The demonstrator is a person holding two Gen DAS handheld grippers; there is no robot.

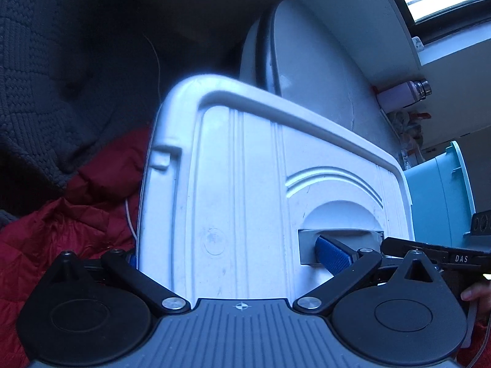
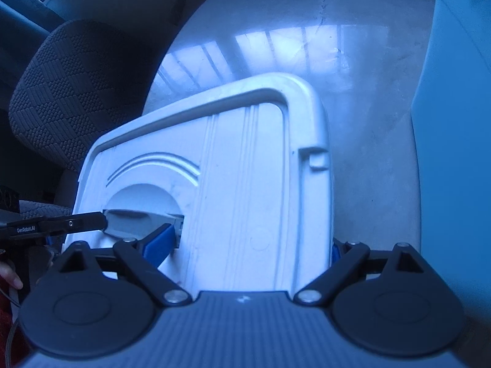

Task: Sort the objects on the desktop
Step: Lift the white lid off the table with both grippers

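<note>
Your left gripper [image 1: 233, 257] and right gripper [image 2: 251, 245] each had their fingers spread wide across the white ribbed plastic lid [image 1: 245, 184], apparently clamping its edges. One blue pad of each sat in the grey recessed handle [image 1: 340, 236]. You needed even pressure to keep it level.

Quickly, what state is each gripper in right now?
Left gripper: spread across the white ribbed plastic lid; grip cannot be told.
Right gripper: likewise astride that lid; cannot be told.

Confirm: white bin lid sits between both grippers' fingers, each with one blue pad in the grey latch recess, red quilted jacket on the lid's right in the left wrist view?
One point is wrong: the red quilted jacket lies to the left of the white bin lid, not the right. The left wrist view shows it. The rest stands.
</note>
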